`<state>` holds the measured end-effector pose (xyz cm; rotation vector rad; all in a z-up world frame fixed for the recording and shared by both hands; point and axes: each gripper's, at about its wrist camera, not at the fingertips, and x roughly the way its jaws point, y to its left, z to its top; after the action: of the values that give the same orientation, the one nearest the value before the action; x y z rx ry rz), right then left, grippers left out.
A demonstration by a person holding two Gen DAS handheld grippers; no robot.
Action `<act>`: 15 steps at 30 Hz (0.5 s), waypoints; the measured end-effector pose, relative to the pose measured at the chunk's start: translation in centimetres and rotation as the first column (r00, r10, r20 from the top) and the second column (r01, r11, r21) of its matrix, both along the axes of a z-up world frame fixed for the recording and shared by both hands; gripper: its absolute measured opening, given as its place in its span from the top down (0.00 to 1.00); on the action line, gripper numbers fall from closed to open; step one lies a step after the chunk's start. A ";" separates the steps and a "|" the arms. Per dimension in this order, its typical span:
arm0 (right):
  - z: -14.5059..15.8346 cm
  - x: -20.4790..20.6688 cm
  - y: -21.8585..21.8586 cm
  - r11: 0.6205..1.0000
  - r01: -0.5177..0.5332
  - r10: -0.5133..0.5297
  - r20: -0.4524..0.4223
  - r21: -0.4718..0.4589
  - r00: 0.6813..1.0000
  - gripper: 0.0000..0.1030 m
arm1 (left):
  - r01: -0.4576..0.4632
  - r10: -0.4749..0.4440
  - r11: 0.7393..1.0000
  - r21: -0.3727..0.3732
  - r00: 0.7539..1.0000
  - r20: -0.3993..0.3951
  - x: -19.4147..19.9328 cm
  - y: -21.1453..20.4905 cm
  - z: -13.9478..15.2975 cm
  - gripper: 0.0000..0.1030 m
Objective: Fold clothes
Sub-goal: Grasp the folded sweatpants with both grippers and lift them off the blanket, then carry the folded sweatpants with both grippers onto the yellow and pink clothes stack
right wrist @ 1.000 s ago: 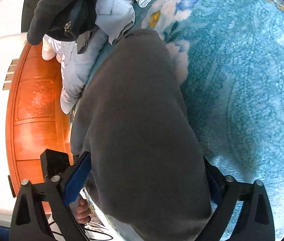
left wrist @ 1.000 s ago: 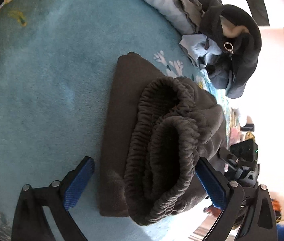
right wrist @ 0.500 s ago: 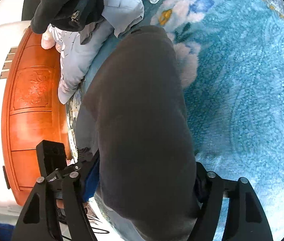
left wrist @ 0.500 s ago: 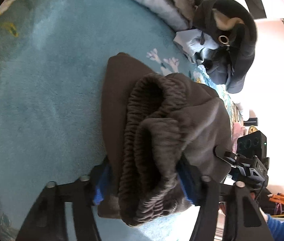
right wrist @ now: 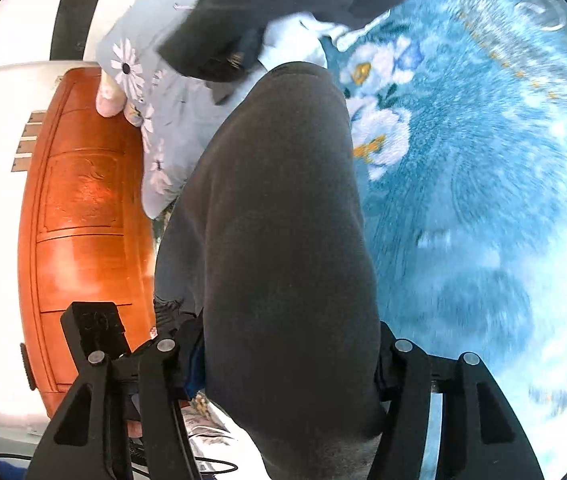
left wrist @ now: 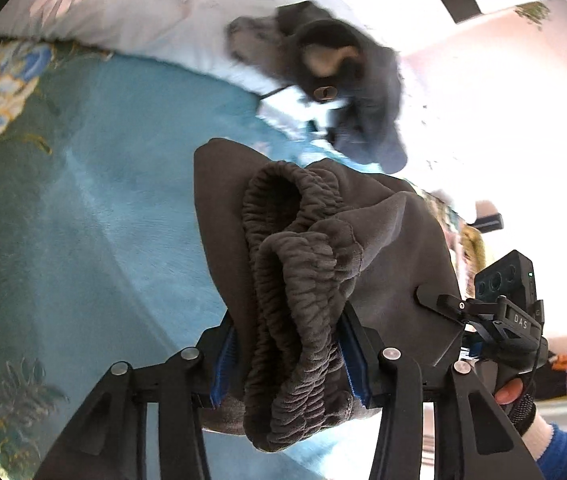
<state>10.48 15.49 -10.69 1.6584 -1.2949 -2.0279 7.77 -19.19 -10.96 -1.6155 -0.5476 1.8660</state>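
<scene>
Your left gripper [left wrist: 289, 364] has just closed, pinching the grey trousers [left wrist: 323, 260] at the waistband; your right gripper [right wrist: 289, 364] has closed too, seemingly clamping their folded bulk above the blue blanket [right wrist: 463, 200].

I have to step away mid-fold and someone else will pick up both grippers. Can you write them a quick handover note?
Left gripper: jaws just closed onto the elastic waistband end of the folded dark trousers.
Right gripper: also just closed, clamped on the trousers' other end.
Trousers are already folded and held above the blue blanket.
Left to do: set them down; unfolded clothes pile remains behind.
</scene>
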 end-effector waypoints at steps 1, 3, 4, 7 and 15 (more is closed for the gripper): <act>1.4 0.9 0.3 1.000 0.013 -0.013 -0.005 0.010 1.000 0.40 | 0.015 -0.015 1.000 0.009 1.000 -0.009 0.4 0.4 1.1 0.52; 4.0 2.7 0.9 0.999 0.040 -0.040 -0.016 0.029 0.999 0.40 | 0.044 -0.044 0.999 0.026 0.999 -0.026 1.2 1.2 3.1 0.52; 5.3 3.6 1.4 0.998 0.054 -0.053 -0.022 0.039 0.998 0.40 | 0.058 -0.057 0.998 0.036 0.998 -0.034 1.4 1.9 3.9 0.52; 8.3 5.1 2.7 0.994 0.093 -0.091 -0.042 0.065 0.995 0.40 | 0.117 -0.113 0.991 0.068 0.992 -0.063 2.2 4.5 6.5 0.52; 15.1 11.3 14.0 0.968 0.212 -0.197 -0.122 0.134 0.973 0.40 | 0.273 -0.254 0.953 0.130 0.956 -0.146 4.4 17.5 12.1 0.52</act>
<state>21.75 29.48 4.37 1.5019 -1.3589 -2.3502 12.20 -1.72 1.10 -1.3870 -0.3840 1.6736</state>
